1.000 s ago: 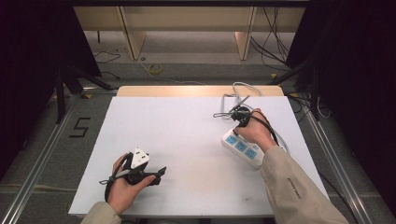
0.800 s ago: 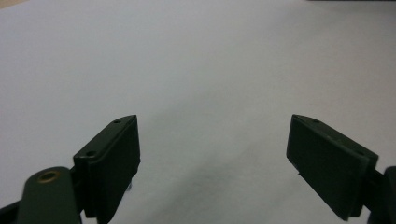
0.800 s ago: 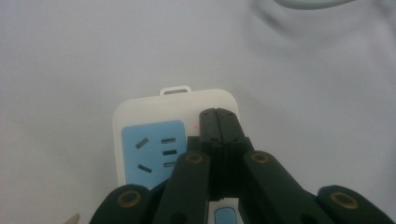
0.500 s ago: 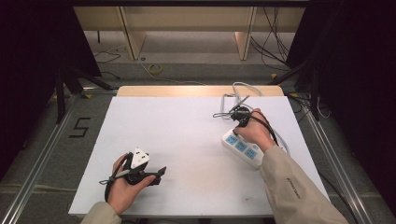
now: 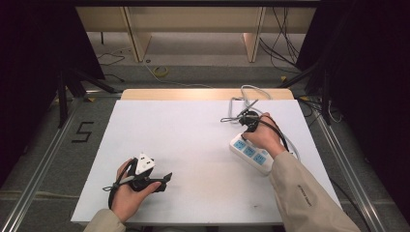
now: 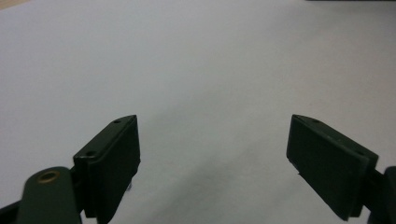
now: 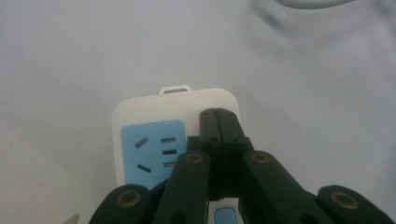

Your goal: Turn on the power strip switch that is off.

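Nothing is shifting since earlier: my right jaws [image 7: 218,122] are pressing closed, empty, on the power strip [image 7: 140,114]; left jaws [image 6: 215,158] are hanging wide, empty. Strip risks skidding across the counter [image 5: 193,130].

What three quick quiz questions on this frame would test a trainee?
1. True or false: the right tool has its jaws shut.
2. Over which object is it held? A) power strip B) mug
3. The left tool is open above the bare white ____.
Key: 1 true; 2 A; 3 table.
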The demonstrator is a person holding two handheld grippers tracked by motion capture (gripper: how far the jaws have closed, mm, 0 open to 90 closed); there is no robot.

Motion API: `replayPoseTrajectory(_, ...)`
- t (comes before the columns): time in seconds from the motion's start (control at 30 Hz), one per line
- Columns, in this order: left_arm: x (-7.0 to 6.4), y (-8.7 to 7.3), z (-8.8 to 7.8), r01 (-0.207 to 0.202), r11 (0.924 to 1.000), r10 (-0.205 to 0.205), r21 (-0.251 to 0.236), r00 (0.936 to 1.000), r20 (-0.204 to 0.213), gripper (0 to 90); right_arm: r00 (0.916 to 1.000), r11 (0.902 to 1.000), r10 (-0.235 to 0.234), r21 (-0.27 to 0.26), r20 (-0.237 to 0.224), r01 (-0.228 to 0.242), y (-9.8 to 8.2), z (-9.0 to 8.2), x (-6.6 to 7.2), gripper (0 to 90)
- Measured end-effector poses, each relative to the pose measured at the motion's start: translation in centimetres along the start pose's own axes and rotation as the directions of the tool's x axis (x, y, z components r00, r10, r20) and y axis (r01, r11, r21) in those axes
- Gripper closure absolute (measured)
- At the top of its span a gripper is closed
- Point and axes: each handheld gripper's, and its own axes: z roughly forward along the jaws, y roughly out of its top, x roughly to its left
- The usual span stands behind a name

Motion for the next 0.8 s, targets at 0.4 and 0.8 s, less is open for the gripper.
replayPoseTrajectory(0.4,0.0,-0.1,0.1,0.005,1.0,-0.005,0.002,1.0,-0.003,17.1,0.9992,0.9965,0.035,-0.075,-0.022,-0.036,-1.3,-0.6,-0.6,90.0)
replayPoseTrajectory(0.8,0.1,-0.1,0.0,0.002,1.0,-0.002,0.004,1.0,-0.004,17.0,0.9984,0.9921,0.039,-0.118,-0.041,-0.044,-2.4,-1.8,-0.7,87.7)
